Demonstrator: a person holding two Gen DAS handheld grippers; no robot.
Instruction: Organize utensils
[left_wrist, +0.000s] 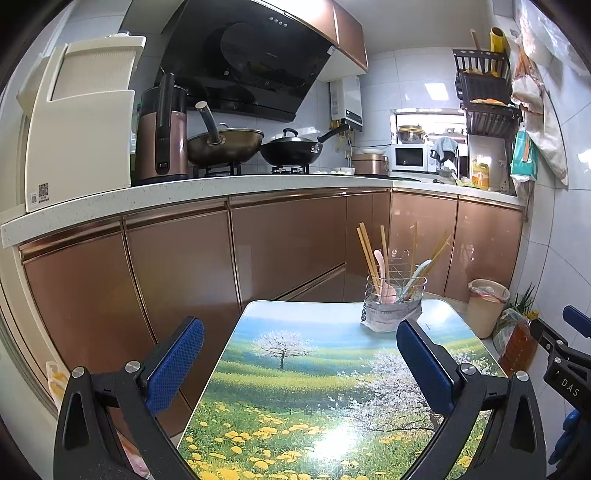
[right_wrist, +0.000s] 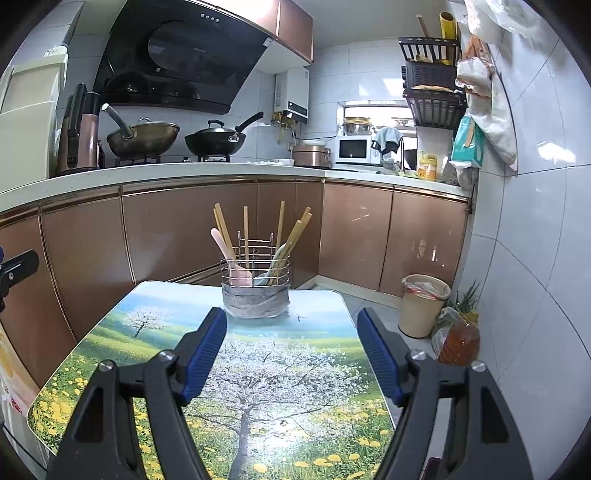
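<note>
A wire utensil holder (left_wrist: 394, 295) (right_wrist: 255, 278), wrapped in grey cloth at its base, stands at the far end of a small table (left_wrist: 295, 376) (right_wrist: 177, 354) printed with a meadow scene. It holds several wooden chopsticks (left_wrist: 367, 254) (right_wrist: 295, 230), a pink spoon (left_wrist: 384, 284) (right_wrist: 229, 254) and a pale green spoon (left_wrist: 415, 275) (right_wrist: 277, 262). My left gripper (left_wrist: 301, 336) is open and empty above the near part of the table. My right gripper (right_wrist: 291, 325) is open and empty, just short of the holder.
Copper cabinets (left_wrist: 177, 266) and a counter (left_wrist: 221, 184) with woks, a kettle and a microwave lie behind the table. A beige bin (right_wrist: 423, 304) and an oil bottle (right_wrist: 460, 339) stand on the floor at right, by the tiled wall.
</note>
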